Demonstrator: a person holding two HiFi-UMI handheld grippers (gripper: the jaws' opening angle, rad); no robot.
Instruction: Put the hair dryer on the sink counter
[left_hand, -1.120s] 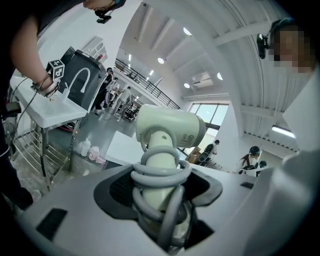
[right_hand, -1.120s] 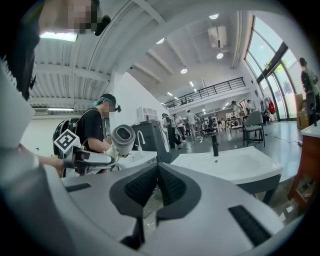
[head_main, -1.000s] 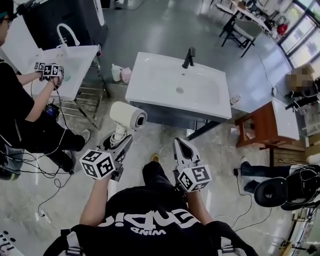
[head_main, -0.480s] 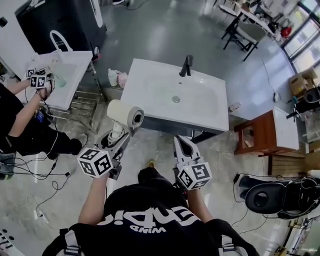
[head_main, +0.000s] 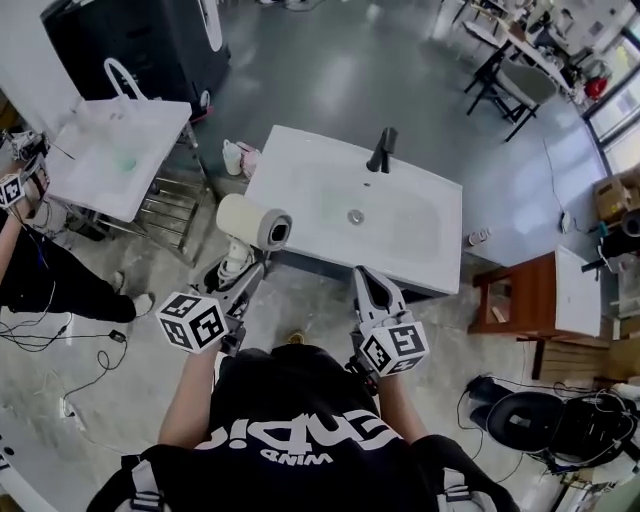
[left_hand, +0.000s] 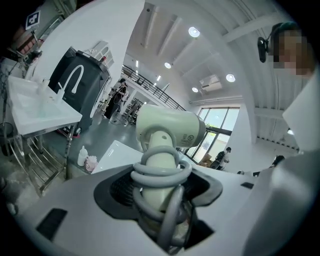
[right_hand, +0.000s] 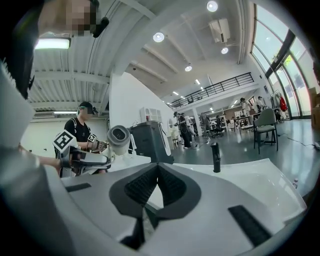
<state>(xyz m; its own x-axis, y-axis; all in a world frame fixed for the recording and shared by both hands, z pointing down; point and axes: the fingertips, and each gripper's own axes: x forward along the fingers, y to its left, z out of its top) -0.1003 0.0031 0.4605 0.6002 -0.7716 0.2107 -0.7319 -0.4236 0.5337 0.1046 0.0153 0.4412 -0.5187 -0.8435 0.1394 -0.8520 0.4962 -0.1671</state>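
Note:
A cream hair dryer (head_main: 252, 222) with its grey cord coiled round the handle stands upright in my left gripper (head_main: 238, 272), which is shut on the handle. In the left gripper view the dryer (left_hand: 167, 127) fills the middle and the left gripper (left_hand: 160, 195) clamps the coiled handle. The dryer's barrel hangs just off the front left corner of the white sink counter (head_main: 290, 165), which carries a black faucet (head_main: 381, 150). My right gripper (head_main: 365, 283) is shut and empty, close to the counter's front edge. From the right gripper view its tips (right_hand: 157, 167) meet, and the dryer (right_hand: 119, 136) shows at the left.
A second white sink (head_main: 120, 150) on a metal stand is at the left, with another person (head_main: 30, 270) beside it. Bottles (head_main: 238, 157) stand on the floor between the two sinks. A wooden table (head_main: 520, 290) is at the right and a black cabinet (head_main: 140, 50) behind.
Both grippers and the dryer have come closer to the sink counter's front edge. The person at the left has slid toward the view's edge.

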